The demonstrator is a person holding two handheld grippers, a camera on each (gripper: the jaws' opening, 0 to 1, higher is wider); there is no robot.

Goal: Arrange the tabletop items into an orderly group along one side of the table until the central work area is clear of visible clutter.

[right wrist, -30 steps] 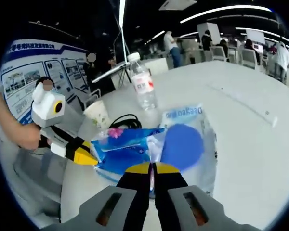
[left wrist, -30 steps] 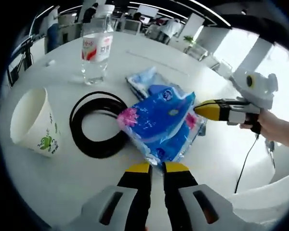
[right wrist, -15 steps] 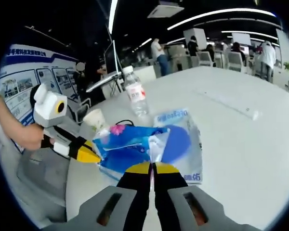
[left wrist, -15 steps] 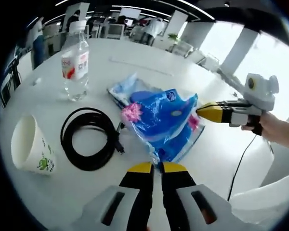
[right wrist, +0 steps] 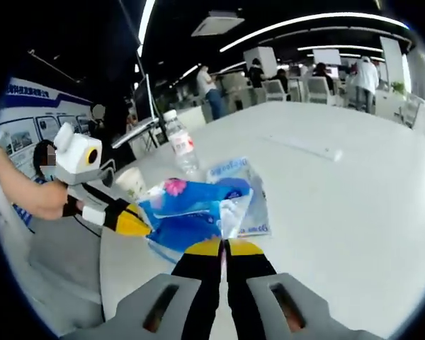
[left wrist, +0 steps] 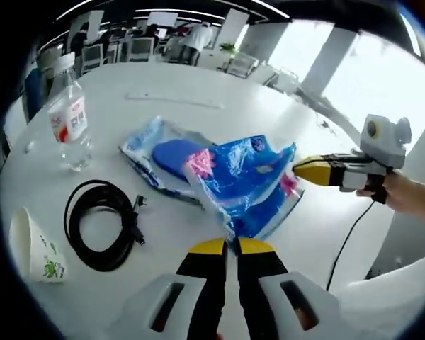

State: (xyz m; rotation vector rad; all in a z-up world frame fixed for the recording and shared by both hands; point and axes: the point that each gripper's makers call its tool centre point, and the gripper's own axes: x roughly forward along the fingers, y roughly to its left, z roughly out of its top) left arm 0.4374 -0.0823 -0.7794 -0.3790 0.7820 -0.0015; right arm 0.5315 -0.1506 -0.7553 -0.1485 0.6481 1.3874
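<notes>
We hold the blue tissue pack lifted above the white table, one edge in each gripper. It looks soft and light, with slippery film, so a pinch at the seam edges seems best. Its long axis runs between the left gripper and the right gripper, both closed on it. Under it lies a flat pouch; further away are a black cable, water bottle and paper cup.

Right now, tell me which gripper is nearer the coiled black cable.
Left. The left gripper holds the blue packet's near corner, with the coiled black cable beside it. The right gripper grips the packet's far edge, farther from the cable.
</notes>
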